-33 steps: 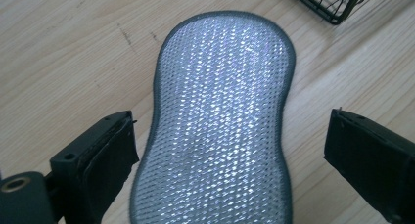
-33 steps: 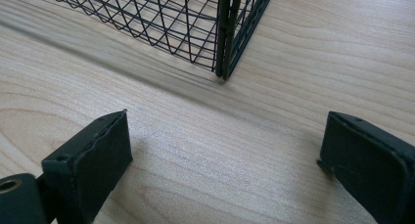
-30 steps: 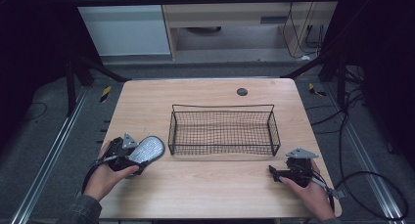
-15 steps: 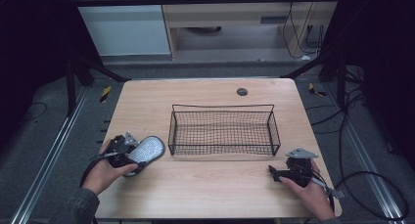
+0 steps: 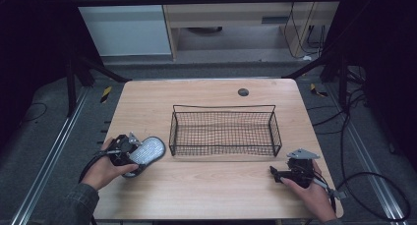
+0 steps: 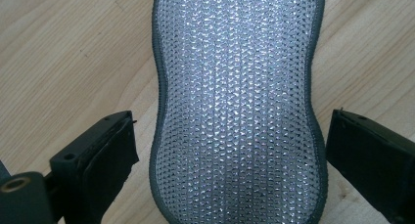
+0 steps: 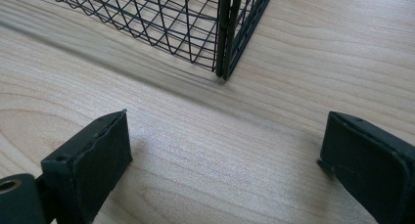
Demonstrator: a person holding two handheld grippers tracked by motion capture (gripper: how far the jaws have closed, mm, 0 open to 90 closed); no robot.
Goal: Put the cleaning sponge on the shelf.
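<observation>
A silver mesh scrubbing sponge (image 6: 237, 101) with a grey rim lies on the wooden table (image 5: 216, 185) at the left, a little left of the black wire basket (image 5: 223, 107). My left gripper (image 5: 137, 154) straddles the sponge's near end. In the left gripper view the left gripper (image 6: 230, 155) has a jaw on each side of the sponge, with a strip of bare wood between the left pad and the sponge, so it is open. My right gripper (image 5: 273, 172) rests at the front right. It is open over bare wood, its jaws (image 7: 225, 150) pointing at the basket's near corner (image 7: 225, 33).
The basket stands empty in the middle of the table. A small dark round disc (image 5: 243, 92) sits near the far edge. Cables trail off the table's right side (image 5: 364, 185).
</observation>
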